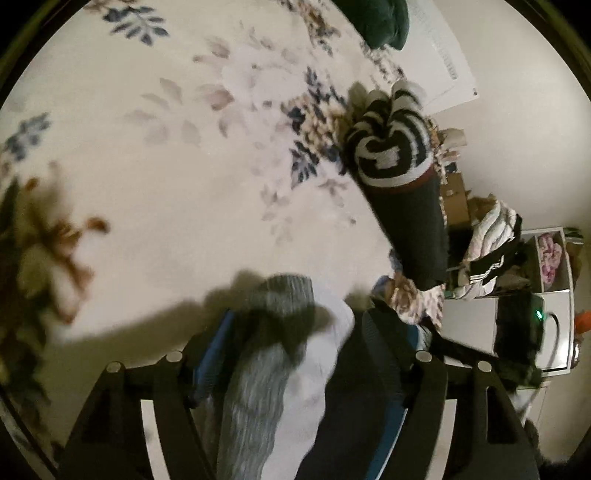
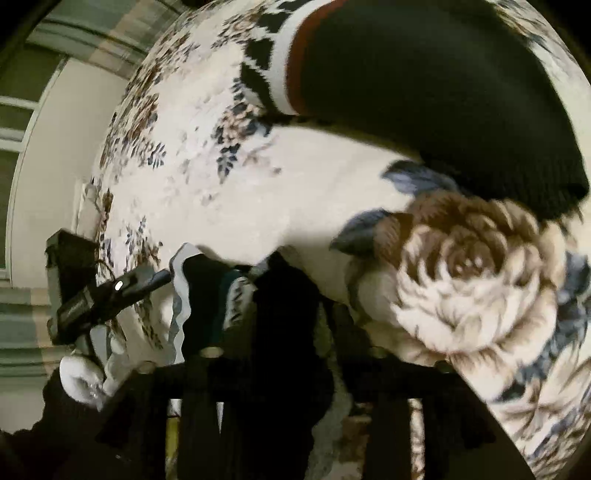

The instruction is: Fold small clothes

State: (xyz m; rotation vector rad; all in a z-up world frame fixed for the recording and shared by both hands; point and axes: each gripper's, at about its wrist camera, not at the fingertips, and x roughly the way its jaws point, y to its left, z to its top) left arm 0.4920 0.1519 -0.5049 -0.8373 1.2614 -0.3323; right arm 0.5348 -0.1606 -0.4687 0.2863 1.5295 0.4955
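A grey-and-white sock (image 1: 280, 354) lies on the floral bedspread (image 1: 155, 155) between the blue-padded fingers (image 1: 216, 354) of my left gripper (image 1: 299, 325), which stand wide apart and open. Beside the sock, by the right finger, sits a dark cloth (image 1: 354, 398). A rolled black-and-white striped sock with a black cuff (image 1: 399, 173) rests further off at the right; in the right wrist view this striped sock (image 2: 424, 92) fills the top. My right gripper (image 2: 280, 295) hangs over the bedspread (image 2: 258, 184) with its jaws apart around a black cloth (image 2: 284, 317). The left gripper (image 2: 159, 277) shows at the left.
A heap of clothes (image 1: 491, 236) and a white cubby shelf (image 1: 554, 288) stand beyond the bed's right edge. A dark green item (image 1: 376, 22) and a white sheet (image 1: 443, 48) lie at the far side. A white-gloved hand (image 2: 81, 373) holds the left gripper.
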